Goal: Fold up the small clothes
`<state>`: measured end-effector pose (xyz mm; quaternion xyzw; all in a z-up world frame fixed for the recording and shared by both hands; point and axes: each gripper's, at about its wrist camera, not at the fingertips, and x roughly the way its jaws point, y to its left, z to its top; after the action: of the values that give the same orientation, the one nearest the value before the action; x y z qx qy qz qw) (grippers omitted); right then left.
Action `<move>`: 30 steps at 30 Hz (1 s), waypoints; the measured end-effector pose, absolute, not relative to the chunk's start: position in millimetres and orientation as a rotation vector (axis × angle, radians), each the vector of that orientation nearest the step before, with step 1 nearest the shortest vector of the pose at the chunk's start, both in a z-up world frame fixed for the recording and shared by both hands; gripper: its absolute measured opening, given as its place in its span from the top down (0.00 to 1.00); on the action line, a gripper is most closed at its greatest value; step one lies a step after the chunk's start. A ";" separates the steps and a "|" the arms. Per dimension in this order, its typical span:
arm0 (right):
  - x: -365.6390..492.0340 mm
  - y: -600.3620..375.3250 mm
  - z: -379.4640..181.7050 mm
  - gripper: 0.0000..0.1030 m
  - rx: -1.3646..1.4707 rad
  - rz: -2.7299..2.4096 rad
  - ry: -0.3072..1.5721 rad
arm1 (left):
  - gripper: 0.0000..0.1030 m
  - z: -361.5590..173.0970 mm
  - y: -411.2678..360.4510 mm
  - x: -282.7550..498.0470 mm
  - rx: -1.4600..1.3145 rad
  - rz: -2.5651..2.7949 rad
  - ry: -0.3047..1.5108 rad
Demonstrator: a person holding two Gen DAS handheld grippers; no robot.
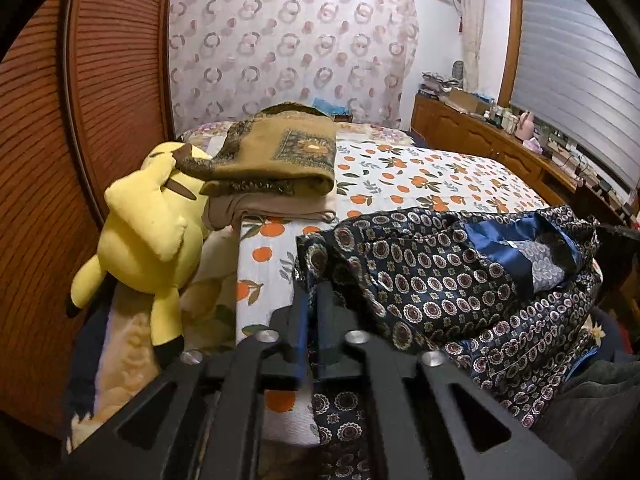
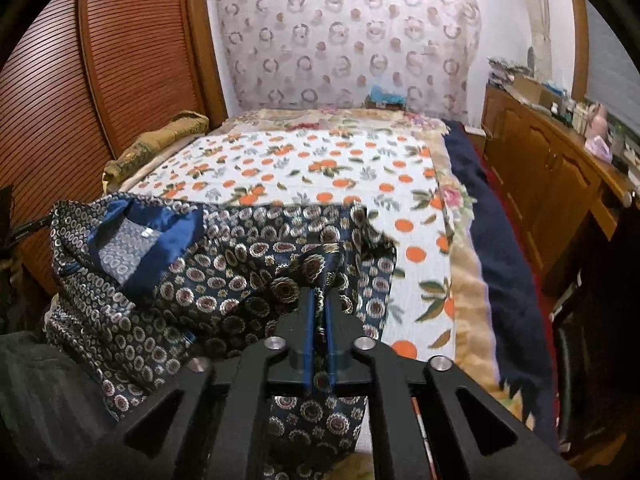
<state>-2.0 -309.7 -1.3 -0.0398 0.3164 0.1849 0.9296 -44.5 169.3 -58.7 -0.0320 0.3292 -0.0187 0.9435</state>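
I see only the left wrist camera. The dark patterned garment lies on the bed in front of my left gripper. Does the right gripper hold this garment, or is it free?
Observer: It holds it. The right gripper is shut on a raised fold of the patterned garment.
Operator: Is there free bed beside that fold, on the cabinet side?
Observer: Yes, the orange-print sheet lies bare beside it.
Operator: What is past the sheet?
Observer: A dark blue blanket runs along that edge of the bed.
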 end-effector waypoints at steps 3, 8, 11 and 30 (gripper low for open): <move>-3.7 -311.4 10.4 0.91 -0.087 0.370 0.615 | 0.58 -51.9 170.7 -44.8 -0.067 -0.040 0.657; -0.8 -313.6 22.6 0.84 -0.082 0.362 0.569 | 0.22 -37.8 170.9 -39.5 -0.062 -0.036 0.634; 5.5 -308.0 24.8 0.71 -0.093 0.363 0.554 | 0.22 -30.1 171.2 -29.4 -0.063 -0.034 0.615; 98.5 -285.6 -20.3 0.38 -0.149 0.334 0.730 | 0.22 -80.1 154.1 72.1 -0.059 -0.110 0.861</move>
<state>98.5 -285.6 -20.3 -0.0723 0.3551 0.1624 0.9178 72.1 154.1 -80.1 -0.0285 0.4171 -0.0532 0.9068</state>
